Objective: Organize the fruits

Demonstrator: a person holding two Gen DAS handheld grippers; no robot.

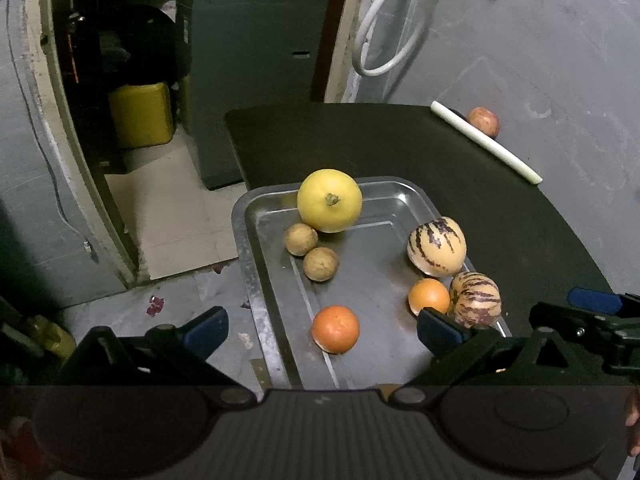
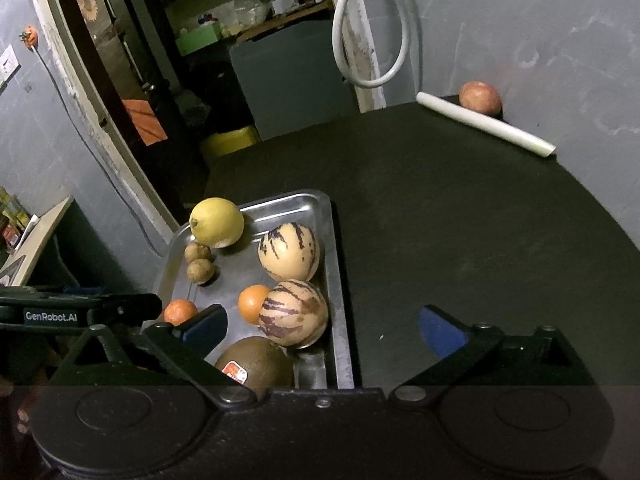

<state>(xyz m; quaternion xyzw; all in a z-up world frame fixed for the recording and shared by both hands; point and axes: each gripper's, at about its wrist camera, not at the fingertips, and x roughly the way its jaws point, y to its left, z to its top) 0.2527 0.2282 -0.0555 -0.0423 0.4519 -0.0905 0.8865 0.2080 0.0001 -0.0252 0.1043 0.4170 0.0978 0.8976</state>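
Note:
A metal tray (image 1: 256, 280) (image 2: 340, 280) on the dark table holds a large yellow fruit (image 1: 329, 201) (image 2: 216, 222), two small brown fruits (image 1: 301, 239) (image 2: 199, 271), two oranges (image 1: 335, 329) (image 2: 253, 303), two striped melons (image 1: 437, 246) (image 2: 289, 255) and a dark brown fruit with a sticker (image 2: 256, 362). A reddish fruit (image 1: 483, 121) (image 2: 480, 98) lies at the table's far right corner by the wall. My left gripper (image 1: 320, 332) is open and empty above the tray's near end. My right gripper (image 2: 322, 330) is open and empty over the tray's right rim.
A white tube (image 1: 486, 142) (image 2: 484, 124) lies in front of the reddish fruit. The dark table (image 2: 460, 216) stretches right of the tray. A grey wall bounds the right side; a white hose (image 2: 376, 20) hangs at the back. Floor and a yellow container (image 1: 140, 116) lie left.

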